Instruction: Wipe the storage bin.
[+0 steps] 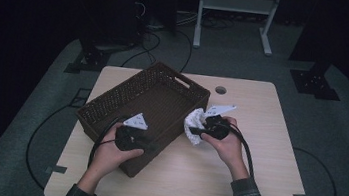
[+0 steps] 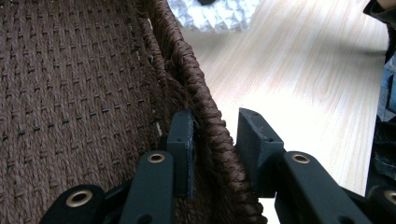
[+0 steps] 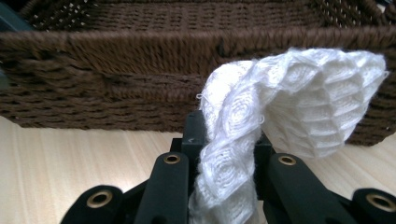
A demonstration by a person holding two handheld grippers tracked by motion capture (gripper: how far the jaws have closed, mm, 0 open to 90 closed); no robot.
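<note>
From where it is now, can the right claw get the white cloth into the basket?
Probably yes. The right claw grips the white cloth just outside the basket, whose inside looks bare. The rim still has to be cleared; the left claw holds the near wall.

Plenty of open tabletop [image 1: 256,153] to the right of the wicker basket [image 1: 162,96] and in front of it, so a hand can move there freely. The basket's tall woven walls are the real barrier: anything going in has to clear the rim. The white cloth [image 1: 193,125] sits just beside the basket's right wall, crowding that side. Inside the basket it's bare and roomy.
</note>
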